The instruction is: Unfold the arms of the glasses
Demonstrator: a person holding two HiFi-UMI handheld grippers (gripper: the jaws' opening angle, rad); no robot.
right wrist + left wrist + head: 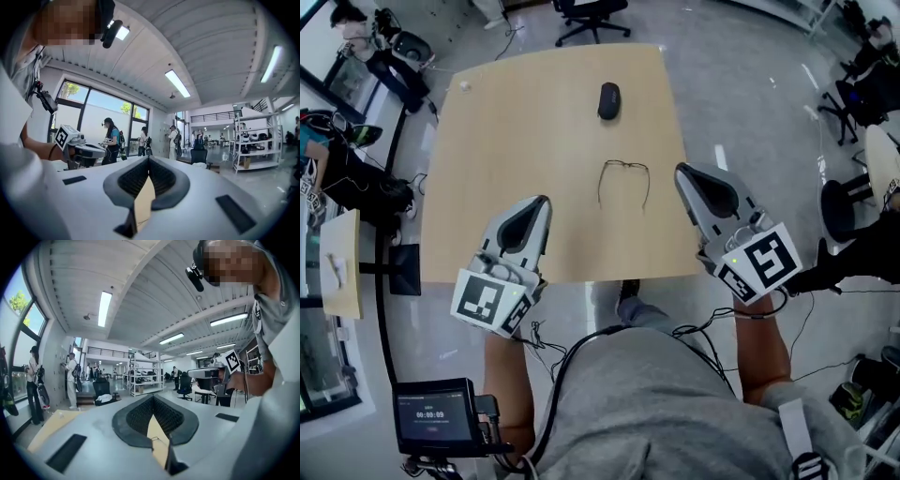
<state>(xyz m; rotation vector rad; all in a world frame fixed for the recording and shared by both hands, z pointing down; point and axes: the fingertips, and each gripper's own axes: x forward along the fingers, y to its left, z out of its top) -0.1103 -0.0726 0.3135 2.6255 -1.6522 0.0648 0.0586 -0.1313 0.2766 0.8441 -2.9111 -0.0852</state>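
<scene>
A pair of thin wire-framed glasses (624,182) lies on the wooden table (487,169) with both arms spread out toward me. A black glasses case (608,100) lies further back. My left gripper (544,200) hovers over the table's near left part, shut and holding nothing. My right gripper (679,170) hangs at the table's right edge, also shut and empty. Both are lifted clear of the glasses and point level. In the left gripper view the left gripper (153,397) has its pads meeting at the tip. The right gripper (149,159) looks the same in its own view.
A small white object (465,86) sits at the table's far left corner. Office chairs stand beyond the table (591,14) and to the right (844,206). A screen device (436,412) is at my lower left. People stand by the windows (110,140), shelving (143,373) further off.
</scene>
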